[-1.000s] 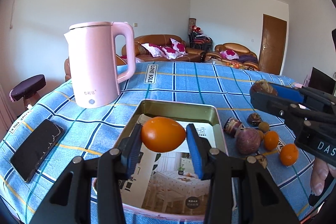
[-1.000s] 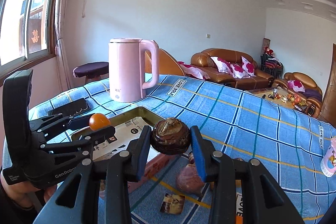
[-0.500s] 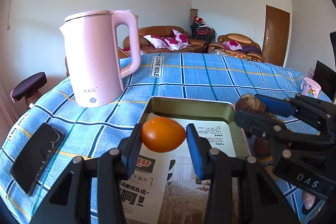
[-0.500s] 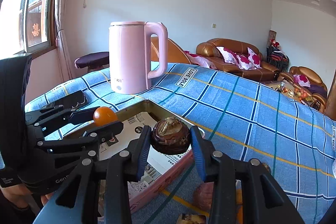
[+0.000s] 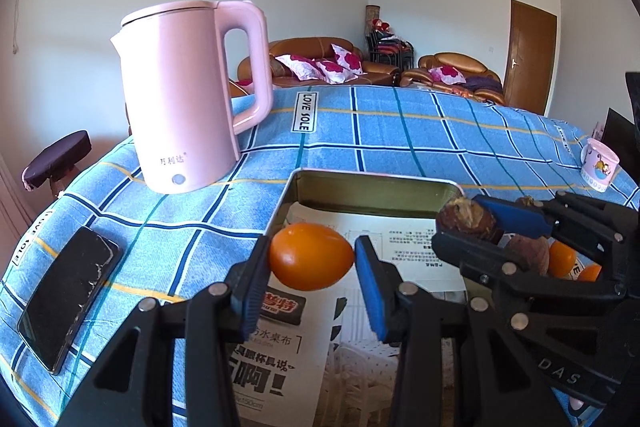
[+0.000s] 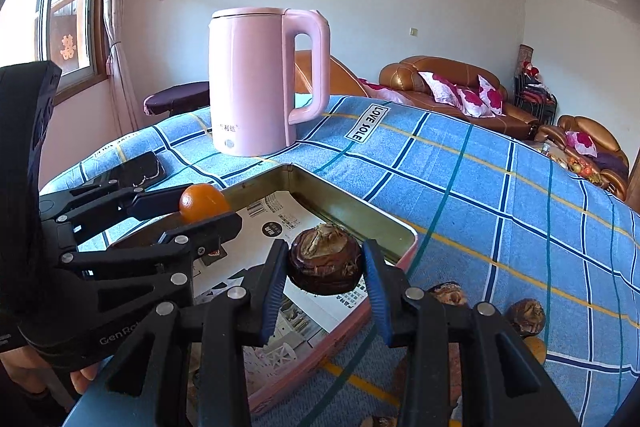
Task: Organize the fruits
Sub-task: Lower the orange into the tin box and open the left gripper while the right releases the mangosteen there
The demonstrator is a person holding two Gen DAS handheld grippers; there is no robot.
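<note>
On the blue checked tablecloth (image 5: 400,131), a dark phone (image 5: 66,297) lies at the far left and a pink kettle (image 5: 188,95) stands behind it. In the middle, the left gripper (image 5: 312,259) has its jaws pressed on an orange fruit (image 5: 311,255), held above the paper-lined tin tray (image 5: 372,187). To the right, the right gripper (image 6: 325,269) clamps a brown, rough-skinned fruit (image 6: 325,265) over the tray's right edge, while more brown and orange fruits (image 5: 560,259) lie on the cloth just beside the tray, and a small mug (image 5: 599,165) stands far right.

orange fruit (image 5: 311,255) and brown fruit (image 6: 325,259) (both clamped) above tin tray (image 5: 376,189).
</note>
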